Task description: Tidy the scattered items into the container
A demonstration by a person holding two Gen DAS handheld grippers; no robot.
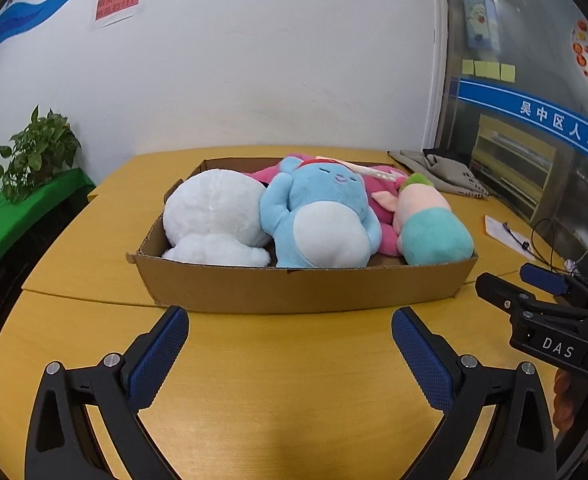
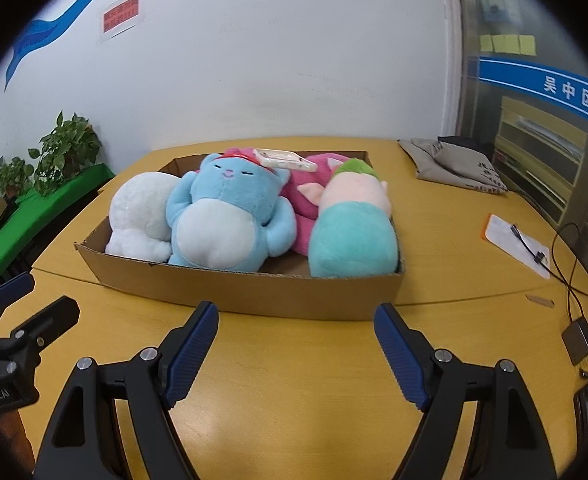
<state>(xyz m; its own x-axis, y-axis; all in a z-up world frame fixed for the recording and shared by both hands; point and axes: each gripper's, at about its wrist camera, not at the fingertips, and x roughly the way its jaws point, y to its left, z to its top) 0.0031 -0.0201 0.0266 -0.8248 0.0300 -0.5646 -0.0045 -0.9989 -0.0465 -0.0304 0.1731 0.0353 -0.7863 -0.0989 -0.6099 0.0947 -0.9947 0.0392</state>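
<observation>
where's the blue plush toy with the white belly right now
The blue plush toy with the white belly lies in the cardboard box, between the white plush and the pink-and-teal plush.

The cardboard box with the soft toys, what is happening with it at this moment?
Nobody grips anything now. The left gripper and right gripper are both open and empty above the table, before the cardboard box. The white plush, blue plush, pink plush and teal plush already lie inside.

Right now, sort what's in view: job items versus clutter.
Job: cardboard box, white plush, blue plush, pink plush, teal-and-pink plush.

Clutter: grey cloth bag, clipboard, cables, potted plants.
</observation>
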